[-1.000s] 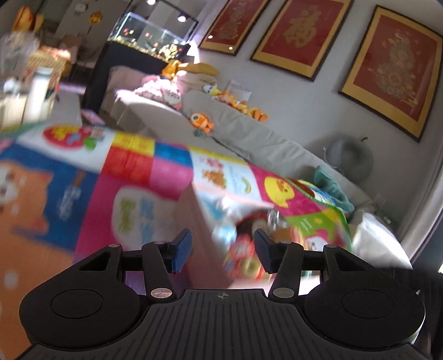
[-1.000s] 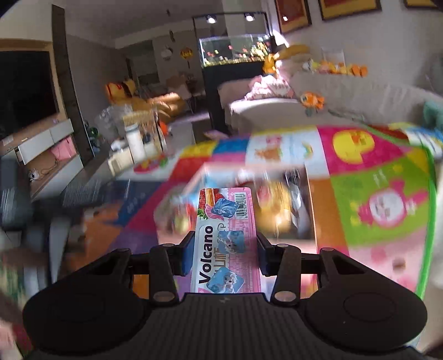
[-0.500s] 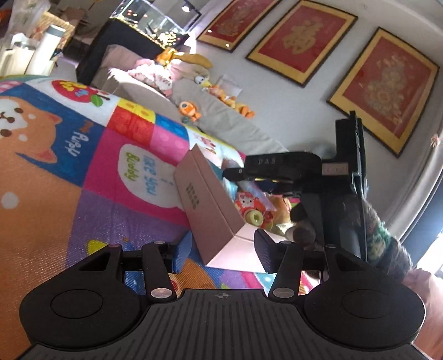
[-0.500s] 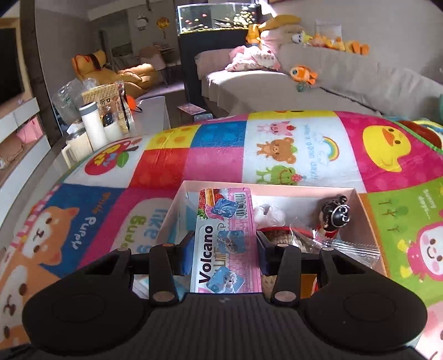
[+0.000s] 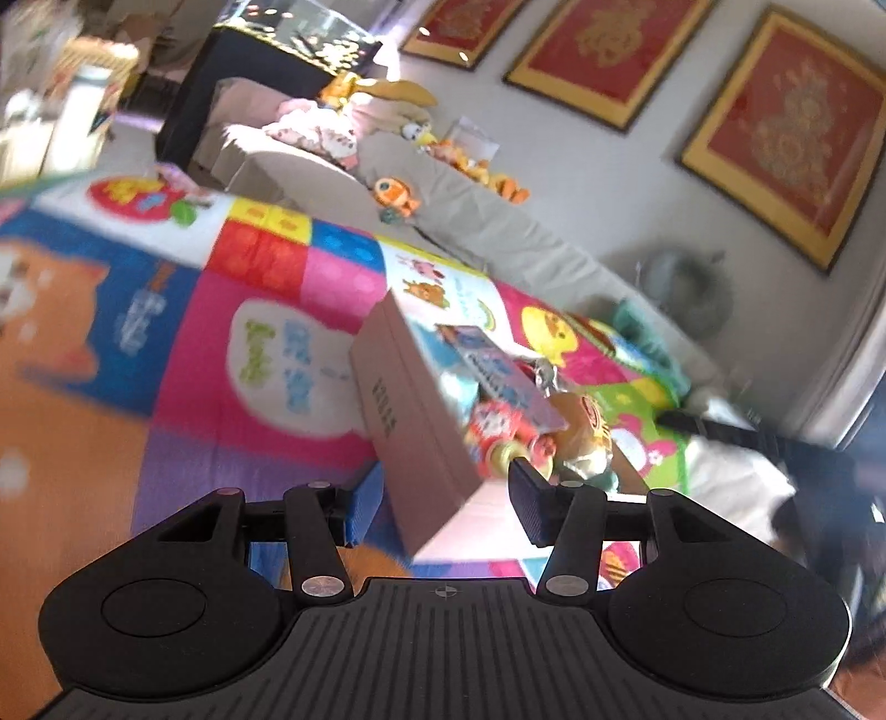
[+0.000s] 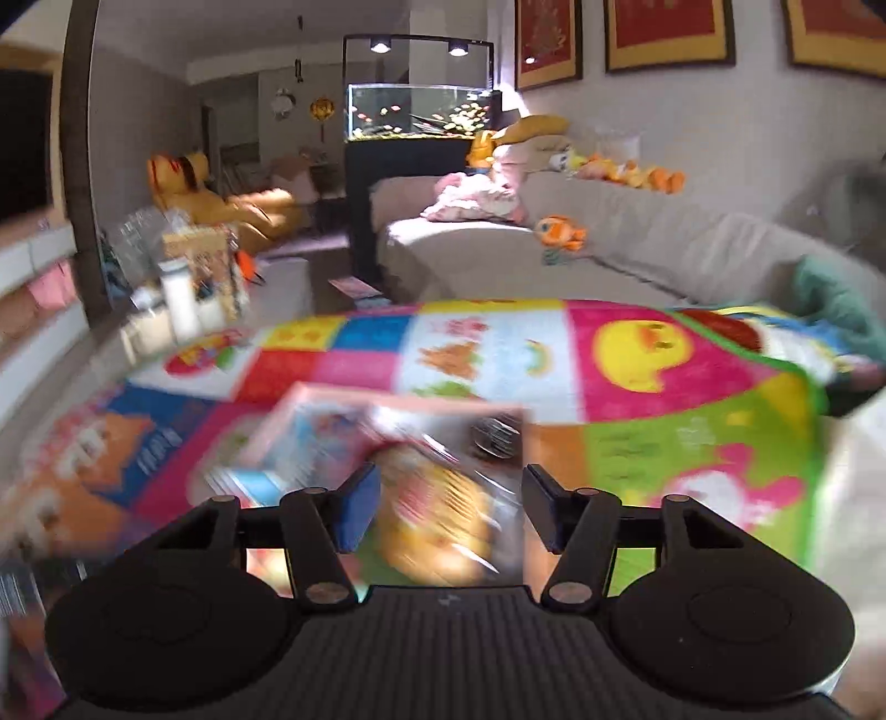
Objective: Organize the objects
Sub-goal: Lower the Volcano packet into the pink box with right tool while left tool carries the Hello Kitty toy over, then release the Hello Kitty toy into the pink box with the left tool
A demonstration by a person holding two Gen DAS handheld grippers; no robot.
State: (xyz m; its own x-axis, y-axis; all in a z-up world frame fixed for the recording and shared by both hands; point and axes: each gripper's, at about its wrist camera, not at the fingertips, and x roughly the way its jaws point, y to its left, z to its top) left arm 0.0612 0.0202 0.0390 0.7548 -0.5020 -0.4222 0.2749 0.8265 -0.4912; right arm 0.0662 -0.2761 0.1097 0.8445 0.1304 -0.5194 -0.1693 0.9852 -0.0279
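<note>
1. The pink flat printed snack packet (image 5: 501,382) lies in the shallow tan cardboard box (image 5: 410,421) on the colourful play mat (image 5: 266,266).
2. Right tongs (image 6: 451,507): opening, nothing between them.
3. Left tongs (image 5: 443,507): released, empty.
4. The packet is probably light and crushable; grip its flat edges.

Fish tank (image 6: 418,113), sofa (image 6: 637,243) w/ plush fish (image 6: 559,230), framed pics (image 5: 601,47).
</note>
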